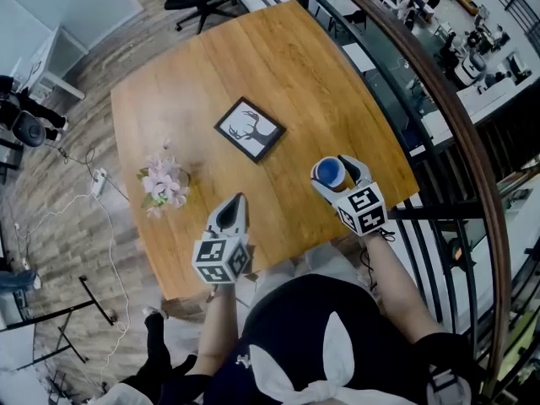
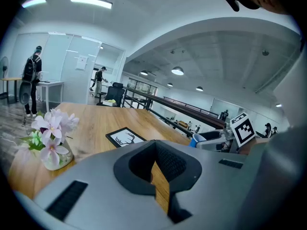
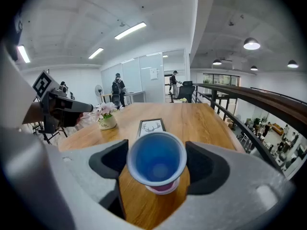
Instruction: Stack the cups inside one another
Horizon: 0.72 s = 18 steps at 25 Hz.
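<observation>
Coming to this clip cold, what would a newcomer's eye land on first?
The bright blue cup stands out first. It is gripped between the jaws of the right gripper near the wooden table's near right corner, with a pink cup peeking out just beneath it. Next come the framed deer picture mid-table and the vase of pink flowers to the left, while the left gripper is closed and empty.

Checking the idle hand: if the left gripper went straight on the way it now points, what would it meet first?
Most likely the bare table, just short of the frame; depth is hard to judge.
</observation>
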### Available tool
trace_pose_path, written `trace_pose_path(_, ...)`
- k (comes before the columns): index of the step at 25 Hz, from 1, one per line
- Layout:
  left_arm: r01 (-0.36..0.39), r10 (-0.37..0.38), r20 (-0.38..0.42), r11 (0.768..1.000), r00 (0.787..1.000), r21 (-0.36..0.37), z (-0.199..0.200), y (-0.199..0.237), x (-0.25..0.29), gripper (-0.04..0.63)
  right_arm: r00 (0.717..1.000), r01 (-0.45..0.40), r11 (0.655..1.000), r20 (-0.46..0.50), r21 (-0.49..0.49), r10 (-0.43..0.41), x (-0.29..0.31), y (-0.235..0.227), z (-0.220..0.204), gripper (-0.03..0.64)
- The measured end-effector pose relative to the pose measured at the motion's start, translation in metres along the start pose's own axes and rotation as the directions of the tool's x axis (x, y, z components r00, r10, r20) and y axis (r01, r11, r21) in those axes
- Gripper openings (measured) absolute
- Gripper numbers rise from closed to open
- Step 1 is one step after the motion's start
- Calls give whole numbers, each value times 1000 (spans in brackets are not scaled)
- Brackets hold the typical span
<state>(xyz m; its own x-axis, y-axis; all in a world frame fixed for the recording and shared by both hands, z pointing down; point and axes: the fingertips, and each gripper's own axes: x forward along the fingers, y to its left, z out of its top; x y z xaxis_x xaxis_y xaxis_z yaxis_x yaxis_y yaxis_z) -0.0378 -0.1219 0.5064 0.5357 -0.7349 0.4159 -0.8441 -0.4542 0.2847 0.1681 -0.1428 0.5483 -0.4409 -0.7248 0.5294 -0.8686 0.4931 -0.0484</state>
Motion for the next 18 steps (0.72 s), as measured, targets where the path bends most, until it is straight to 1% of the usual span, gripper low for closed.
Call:
trace_pose_path(5, -16, 16, 9, 999, 1000, -41, -1, 6, -4, 15, 1000, -8, 1000, -25, 15, 9, 12, -3, -10, 367)
trace_pose_path(18, -43, 44, 6, 998, 999, -44, -4, 6, -8, 15, 994, -29, 999, -108, 19, 31, 38, -8, -45, 367)
